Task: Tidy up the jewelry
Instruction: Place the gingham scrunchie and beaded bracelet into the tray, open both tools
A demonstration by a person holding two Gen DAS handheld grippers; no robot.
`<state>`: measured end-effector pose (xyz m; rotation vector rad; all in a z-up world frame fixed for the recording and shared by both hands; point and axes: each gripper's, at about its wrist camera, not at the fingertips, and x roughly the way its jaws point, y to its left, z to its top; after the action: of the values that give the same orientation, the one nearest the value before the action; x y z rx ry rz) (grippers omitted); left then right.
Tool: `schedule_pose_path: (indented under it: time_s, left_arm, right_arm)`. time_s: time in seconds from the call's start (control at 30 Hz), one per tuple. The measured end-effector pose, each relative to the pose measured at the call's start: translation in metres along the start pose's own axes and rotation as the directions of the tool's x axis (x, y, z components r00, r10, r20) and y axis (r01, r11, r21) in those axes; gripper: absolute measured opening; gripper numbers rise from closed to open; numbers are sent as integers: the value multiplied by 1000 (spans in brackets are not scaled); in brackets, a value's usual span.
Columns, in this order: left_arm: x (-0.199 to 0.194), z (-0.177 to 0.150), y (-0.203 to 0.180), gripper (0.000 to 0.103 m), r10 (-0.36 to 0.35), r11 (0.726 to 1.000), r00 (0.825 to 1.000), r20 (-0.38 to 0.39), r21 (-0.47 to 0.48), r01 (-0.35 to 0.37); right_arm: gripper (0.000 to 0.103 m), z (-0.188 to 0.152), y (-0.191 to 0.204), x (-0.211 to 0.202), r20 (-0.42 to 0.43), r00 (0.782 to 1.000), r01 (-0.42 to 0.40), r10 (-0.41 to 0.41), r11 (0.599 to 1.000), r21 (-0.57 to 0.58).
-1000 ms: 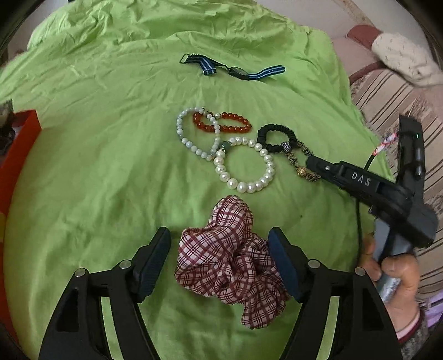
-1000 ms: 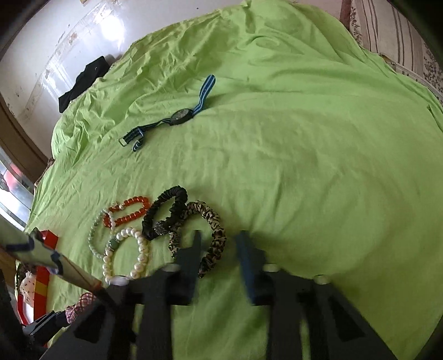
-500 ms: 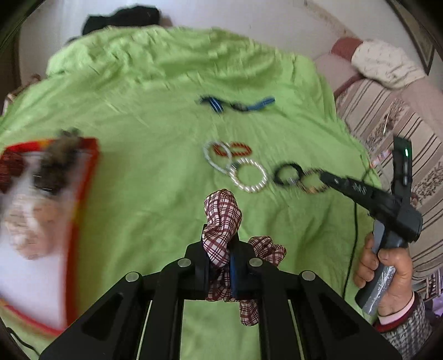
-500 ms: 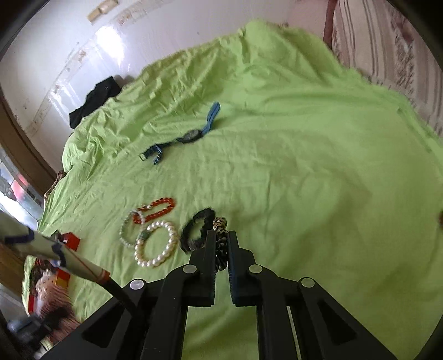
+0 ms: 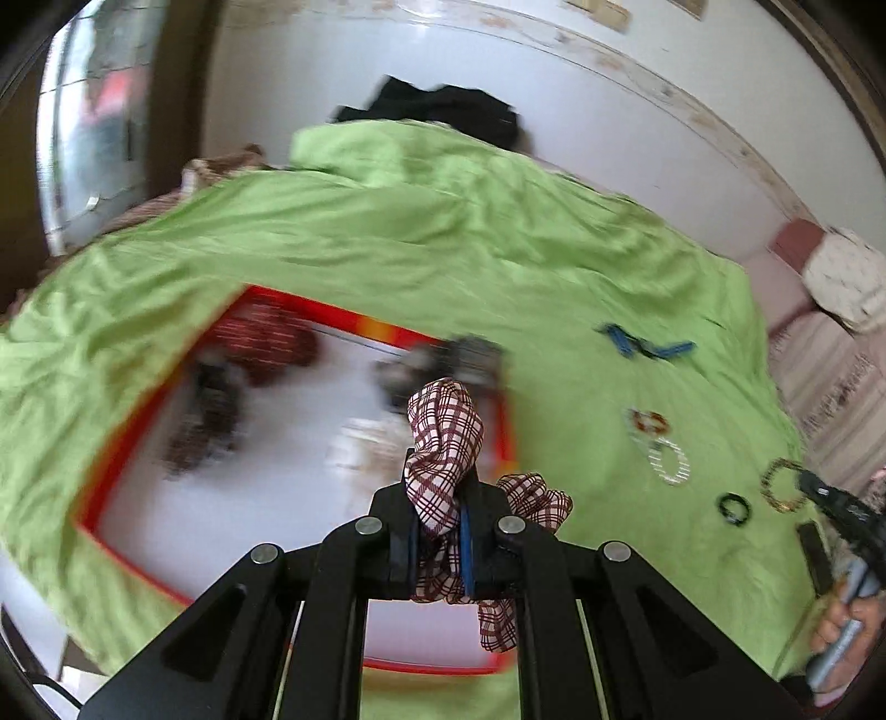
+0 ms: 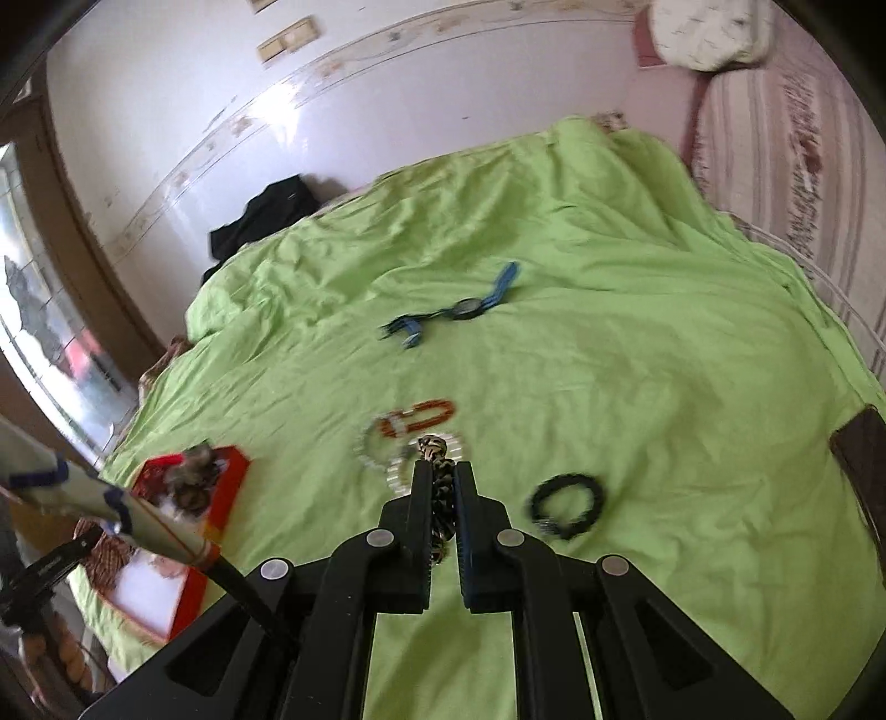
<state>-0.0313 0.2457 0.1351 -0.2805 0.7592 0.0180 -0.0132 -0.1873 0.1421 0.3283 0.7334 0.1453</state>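
Note:
My left gripper (image 5: 440,501) is shut on a red-and-white plaid scrunchie (image 5: 443,432), held up over the near right part of a red-rimmed white tray (image 5: 354,325). My right gripper (image 6: 441,473) is shut on a leopard-print scrunchie (image 6: 440,498), lifted above the green sheet. In the left wrist view that right gripper (image 5: 809,486) shows far right with the leopard scrunchie (image 5: 779,486). A black scrunchie (image 6: 567,504), an orange bead bracelet (image 6: 426,414), pearl bracelets (image 6: 376,450) and a blue-strapped watch (image 6: 465,307) lie on the sheet.
The tray holds several blurred scrunchies, one of them red plaid (image 5: 266,349). A green sheet (image 6: 664,360) covers the bed. A black cloth (image 6: 266,216) lies at its far edge against the wall. A striped cover and a pillow (image 6: 714,27) lie to the right.
The left gripper shut on the plaid scrunchie, lifted it and swung left over the tray. The right gripper shut on the leopard scrunchie and raised it off the sheet.

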Motion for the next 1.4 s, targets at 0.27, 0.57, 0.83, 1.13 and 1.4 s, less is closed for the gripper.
schedule_pose_path:
  time_s: [0.27, 0.57, 0.83, 1.13, 1.4]
  left_arm:
    - [7, 3, 93, 10, 138, 979, 988, -75, -137, -148]
    - [26, -9, 139, 10, 183, 960, 968, -173, -182, -214]
    - [25, -15, 149, 12, 98, 967, 976, -193, -213, -139]
    - [7, -11, 133, 51, 57, 978, 995, -82, -198, -72]
    - [-19, -10, 102, 54, 149, 983, 986, 77, -124, -139]
  right_arm:
    - [8, -17, 120, 28, -116, 981, -168, 153, 977, -133]
    - [8, -75, 253, 83, -351, 877, -412, 328, 889, -199]
    - [8, -121, 295, 127, -464, 839, -426, 285, 874, -233]
    - [20, -130, 304, 123, -459, 844, -431, 277, 860, -274]
    - [32, -117, 283, 93, -403, 870, -417, 285, 861, -291]
